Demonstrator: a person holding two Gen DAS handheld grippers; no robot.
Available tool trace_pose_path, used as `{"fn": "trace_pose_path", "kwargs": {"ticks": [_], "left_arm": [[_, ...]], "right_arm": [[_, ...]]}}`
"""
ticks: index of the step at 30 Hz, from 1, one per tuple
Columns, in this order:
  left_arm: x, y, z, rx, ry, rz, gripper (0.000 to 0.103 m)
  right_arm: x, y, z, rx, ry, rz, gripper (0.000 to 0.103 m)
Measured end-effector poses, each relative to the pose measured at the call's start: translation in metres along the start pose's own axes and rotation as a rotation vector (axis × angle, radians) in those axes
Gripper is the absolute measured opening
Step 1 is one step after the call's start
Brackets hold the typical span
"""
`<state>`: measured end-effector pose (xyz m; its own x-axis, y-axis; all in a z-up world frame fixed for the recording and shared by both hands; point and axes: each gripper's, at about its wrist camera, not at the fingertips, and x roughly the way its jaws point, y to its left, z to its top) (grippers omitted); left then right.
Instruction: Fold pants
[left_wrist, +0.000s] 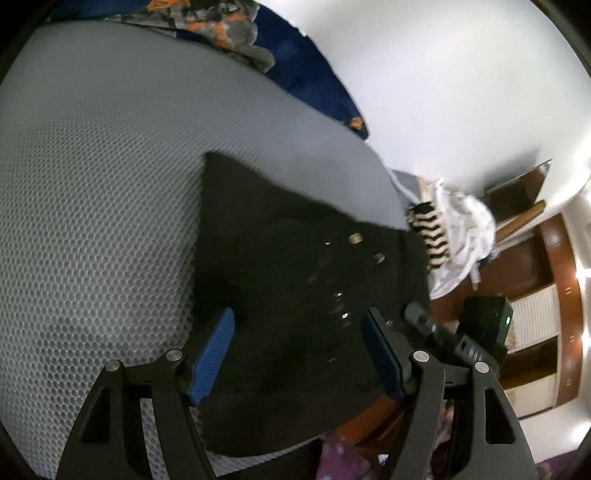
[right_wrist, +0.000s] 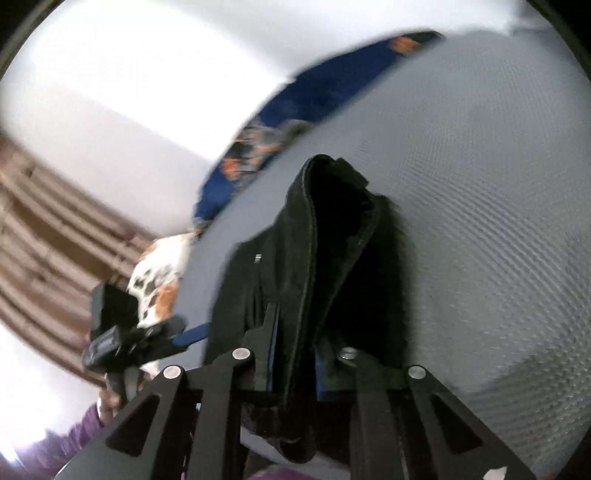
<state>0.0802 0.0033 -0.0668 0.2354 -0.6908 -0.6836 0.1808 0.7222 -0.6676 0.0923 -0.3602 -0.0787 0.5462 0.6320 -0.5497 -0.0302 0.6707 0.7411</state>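
The left wrist view shows the left tool spread wide over black pants lying on a grey mattress; only the right wrist view shows the right tool clamped on a bunched fold of pants. White wall behind; edges blurred

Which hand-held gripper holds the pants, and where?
Right hand-held gripper is shut on a bunched fold of the black pants; left one is open, holding nothing.
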Motion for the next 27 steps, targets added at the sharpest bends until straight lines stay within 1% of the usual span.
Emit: {"fn": "trace_pose_path", "kwargs": {"ticks": [2, 4, 6, 8, 9, 10, 11, 12, 13, 14, 15, 17, 18, 19, 21, 22, 24, 25, 26, 27], "left_arm": [[0.009, 0.002, -0.004, 0.022, 0.018, 0.019, 0.072], [0.017, 0.005, -0.006, 0.029, 0.019, 0.064, 0.072], [0.019, 0.006, -0.006, 0.027, 0.014, 0.074, 0.072], [0.017, 0.006, -0.006, 0.019, 0.011, 0.092, 0.072], [0.010, 0.006, -0.005, 0.022, 0.003, 0.088, 0.072], [0.005, 0.001, -0.006, 0.043, -0.016, 0.081, 0.072], [-0.003, 0.000, -0.007, 0.066, -0.027, 0.091, 0.072], [-0.003, -0.006, -0.009, 0.122, -0.035, 0.143, 0.073], [0.000, -0.007, -0.010, 0.146, -0.028, 0.166, 0.073], [0.005, -0.008, -0.013, 0.171, -0.006, 0.178, 0.073], [0.011, -0.005, -0.015, 0.176, 0.017, 0.188, 0.073], [0.018, 0.003, -0.018, 0.175, 0.030, 0.205, 0.073], [0.019, 0.008, -0.019, 0.165, 0.033, 0.198, 0.073], [0.020, 0.012, -0.019, 0.148, 0.039, 0.189, 0.073], [0.018, 0.026, -0.018, 0.094, 0.045, 0.136, 0.073], [0.015, 0.026, -0.017, 0.092, 0.043, 0.137, 0.073], [0.004, 0.025, -0.016, 0.097, 0.030, 0.139, 0.073], [-0.006, 0.024, -0.014, 0.109, 0.004, 0.131, 0.073], [-0.012, 0.022, -0.013, 0.116, -0.017, 0.131, 0.073], [-0.023, 0.021, -0.012, 0.127, -0.053, 0.138, 0.073]], "right_arm": [[0.008, -0.021, -0.007, 0.037, 0.045, -0.001, 0.013], [0.009, -0.025, -0.008, 0.063, 0.042, 0.035, 0.014], [0.007, -0.022, -0.006, 0.067, 0.031, 0.056, 0.014], [-0.002, -0.019, -0.006, 0.081, 0.022, 0.096, 0.014], [-0.009, -0.023, -0.008, 0.094, 0.022, 0.111, 0.014], [-0.008, -0.027, -0.010, 0.114, 0.030, 0.120, 0.014], [0.000, -0.029, -0.009, 0.124, 0.042, 0.111, 0.014], [0.004, -0.039, -0.014, 0.137, 0.066, 0.085, 0.014], [0.009, -0.049, -0.018, 0.162, 0.086, 0.079, 0.013], [0.010, -0.060, -0.020, 0.202, 0.089, 0.116, 0.012], [0.009, -0.063, -0.020, 0.212, 0.092, 0.132, 0.012], [0.007, -0.058, -0.018, 0.178, 0.099, 0.106, 0.015], [0.009, -0.054, -0.017, 0.161, 0.097, 0.100, 0.015], [0.008, -0.052, -0.017, 0.145, 0.097, 0.092, 0.015], [0.009, -0.049, -0.016, 0.128, 0.098, 0.076, 0.016], [0.009, -0.043, -0.014, 0.113, 0.093, 0.063, 0.022], [0.003, -0.028, -0.007, 0.048, 0.071, -0.028, 0.029], [-0.006, -0.022, -0.004, 0.012, 0.045, -0.091, 0.033], [-0.017, -0.018, -0.001, -0.010, 0.010, -0.158, 0.035], [-0.027, -0.011, 0.001, -0.037, -0.032, -0.203, 0.035]]}}
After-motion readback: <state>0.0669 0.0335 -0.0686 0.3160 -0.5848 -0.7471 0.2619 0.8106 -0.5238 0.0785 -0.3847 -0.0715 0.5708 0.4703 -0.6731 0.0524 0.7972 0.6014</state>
